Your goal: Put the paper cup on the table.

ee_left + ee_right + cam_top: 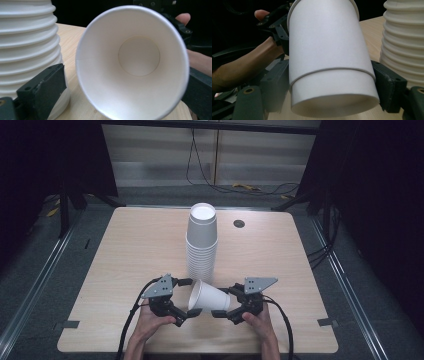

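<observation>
A tall stack (202, 245) of white paper cups stood upside down near the middle of the wooden surface (135, 250), rims ringed one over another down its lower half. In front of it, toward the person, a single white cup (210, 297) lay on its side between the two claws, its open mouth turned to the person's left and its base to the right. In the right gripper view this cup (329, 57) showed as two nested cups, the rim of the outer one crossing the wall of the inner one. The right claw (226, 302) pinched it, one black jaw pressed on each side of the wall near the base, and the right hand (260, 325) gripped the tool from below. The left claw (192, 296) stood spread, with one jaw near the foot of the stack and the other by the cup's rim on the near side; whether either jaw touched the rim could not be told. The left hand (150, 322) held its tool low on the surface. In the left gripper view the cup's mouth (132, 62) faced the camera, the round bottom plain inside it, the stack (30, 50) rose just to its left behind one dark jaw, and a fingertip of the right hand showed beyond the rim. A small dark round grommet (239, 223) sat in the surface to the right of the stack, well apart from the cup. Cables (220, 185) ran over the floor beyond the far edge.
</observation>
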Motion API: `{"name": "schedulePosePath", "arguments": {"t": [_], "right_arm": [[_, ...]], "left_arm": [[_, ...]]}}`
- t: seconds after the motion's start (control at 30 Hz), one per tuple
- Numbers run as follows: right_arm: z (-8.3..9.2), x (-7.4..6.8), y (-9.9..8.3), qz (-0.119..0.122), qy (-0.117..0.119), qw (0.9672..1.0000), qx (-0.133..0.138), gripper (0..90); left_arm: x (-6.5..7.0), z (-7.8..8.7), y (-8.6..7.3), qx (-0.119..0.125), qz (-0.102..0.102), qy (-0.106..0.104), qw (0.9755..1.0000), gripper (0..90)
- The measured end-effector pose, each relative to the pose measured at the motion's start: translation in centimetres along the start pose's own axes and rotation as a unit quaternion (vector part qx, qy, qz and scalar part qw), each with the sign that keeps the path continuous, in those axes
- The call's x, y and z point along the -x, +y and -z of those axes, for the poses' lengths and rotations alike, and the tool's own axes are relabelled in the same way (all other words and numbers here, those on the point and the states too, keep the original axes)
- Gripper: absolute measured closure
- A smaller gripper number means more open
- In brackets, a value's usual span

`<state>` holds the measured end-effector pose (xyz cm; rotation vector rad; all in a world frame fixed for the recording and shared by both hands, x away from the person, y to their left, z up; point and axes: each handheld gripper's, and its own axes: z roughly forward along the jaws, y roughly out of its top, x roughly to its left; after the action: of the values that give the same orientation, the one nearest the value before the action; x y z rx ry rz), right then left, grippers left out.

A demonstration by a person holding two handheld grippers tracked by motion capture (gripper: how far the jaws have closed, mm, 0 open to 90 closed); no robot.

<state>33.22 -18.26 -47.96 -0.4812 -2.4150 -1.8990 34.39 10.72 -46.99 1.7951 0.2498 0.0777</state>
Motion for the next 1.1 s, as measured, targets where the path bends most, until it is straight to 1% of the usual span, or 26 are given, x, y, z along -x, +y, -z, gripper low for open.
{"name": "schedulePosePath", "arguments": {"t": [0.07, 0.1, 0.13, 0.17, 0.2, 0.23, 0.27, 0.3, 0.33, 0.37, 0.43, 0.47, 0.57, 0.63, 0.67, 0.7, 0.73, 0.77, 0.83, 0.87, 0.9, 0.93, 1.0, 1.1], "right_arm": [[0.03, -0.02, 0.05, 0.002, 0.000, 1.0000, 0.002, 23.2], [0.04, -0.05, 0.09, 0.002, -0.001, 1.0000, 0.000, 23.3], [0.01, -0.05, 0.11, 0.003, 0.000, 1.0000, -0.001, 23.2], [-0.01, -0.05, 0.13, 0.004, 0.000, 1.0000, -0.002, 23.2], [-0.01, -0.06, 0.15, 0.004, -0.002, 1.0000, -0.003, 23.2], [-0.02, -0.07, 0.17, 0.005, -0.002, 1.0000, -0.004, 23.2], [-0.05, -0.09, 0.21, 0.006, -0.002, 1.0000, -0.006, 23.2], [-0.08, -0.13, 0.24, 0.008, -0.003, 0.9999, -0.007, 23.2], [-0.12, -0.14, 0.26, 0.009, -0.003, 0.9999, -0.007, 23.2], [-0.18, -0.18, 0.31, 0.010, -0.001, 0.9999, -0.011, 23.1], [-0.34, -0.25, 0.36, 0.015, -0.002, 0.9998, -0.016, 23.1], [-0.40, -0.27, 0.37, 0.016, 0.000, 0.9997, -0.018, 23.1], [-0.51, -0.31, 0.39, 0.018, 0.000, 0.9997, -0.019, 23.1], [-0.54, -0.33, 0.40, 0.019, 0.000, 0.9996, -0.021, 22.9], [-0.58, -0.34, 0.41, 0.020, 0.002, 0.9996, -0.022, 22.8], [-0.61, -0.34, 0.42, 0.020, 0.001, 0.9995, -0.023, 22.6], [-0.62, -0.33, 0.42, 0.019, 0.000, 0.9995, -0.024, 22.3], [-0.65, -0.29, 0.42, 0.019, 0.000, 0.9995, -0.025, 21.9], [-0.69, -0.30, 0.42, 0.020, -0.001, 0.9995, -0.026, 20.8], [-0.72, -0.29, 0.43, 0.022, -0.004, 0.9994, -0.027, 20.1], [-0.72, -0.29, 0.43, 0.022, -0.004, 0.9994, -0.027, 20.1], [-0.81, -0.31, 0.40, 0.022, -0.007, 0.9994, -0.027, 19.5], [-0.82, -0.32, 0.38, 0.022, -0.008, 0.9993, -0.028, 19.4], [-0.90, -0.38, 0.34, 0.025, -0.011, 0.9993, -0.026, 19.0]], "left_arm": [[-0.03, -0.11, 0.04, 0.002, 0.003, -0.003, 1.0000, 0.0], [-0.24, -0.49, 0.16, 0.005, 0.001, -0.017, 0.9998, 0.0], [-0.28, -0.61, 0.25, 0.002, 0.001, -0.021, 0.9998, 0.1], [-0.31, -0.70, 0.29, 0.004, -0.003, -0.023, 0.9997, 0.7], [-0.36, -0.69, 0.35, 0.001, -0.007, -0.025, 0.9997, 1.4], [-0.34, -0.80, 0.33, 0.007, -0.004, -0.027, 0.9996, 1.6], [-0.30, -0.81, 0.34, 0.004, -0.005, -0.021, 0.9998, 2.1], [-0.32, -0.82, 0.34, 0.003, -0.004, -0.024, 0.9997, 2.1], [-0.35, -0.94, 0.28, 0.009, -0.003, -0.035, 0.9994, 1.9], [-0.36, -0.95, 0.29, 0.004, -0.005, -0.036, 0.9993, 2.4], [-0.34, -1.06, 0.26, 0.004, -0.004, -0.041, 0.9991, 2.5], [-0.32, -1.11, 0.25, 0.007, -0.003, -0.041, 0.9991, 3.0], [-0.33, -0.98, 0.31, 0.004, -0.010, -0.046, 0.9989, 4.6], [-0.32, -0.97, 0.27, 0.010, -0.006, -0.048, 0.9988, 5.2], [-0.28, -0.87, 0.32, 0.007, -0.006, -0.041, 0.9991, 5.6], [-0.36, -0.88, 0.30, 0.012, -0.005, -0.052, 0.9985, 6.0], [-0.32, -0.77, 0.34, 0.009, -0.008, -0.047, 0.9988, 6.6], [-0.32, -0.78, 0.35, 0.013, -0.007, -0.053, 0.9985, 7.1], [-0.29, -0.67, 0.42, 0.011, -0.010, -0.050, 0.9986, 8.2], [-0.20, -0.66, 0.46, 0.009, -0.008, -0.046, 0.9989, 8.8], [-0.20, -0.66, 0.46, 0.009, -0.008, -0.046, 0.9989, 9.2], [-0.16, -0.56, 0.53, 0.002, -0.012, -0.048, 0.9988, 9.5], [-0.17, -0.55, 0.56, 0.001, -0.014, -0.049, 0.9987, 9.9], [-0.09, -0.48, 0.67, -0.004, -0.019, -0.045, 0.9988, 10.4]]}}
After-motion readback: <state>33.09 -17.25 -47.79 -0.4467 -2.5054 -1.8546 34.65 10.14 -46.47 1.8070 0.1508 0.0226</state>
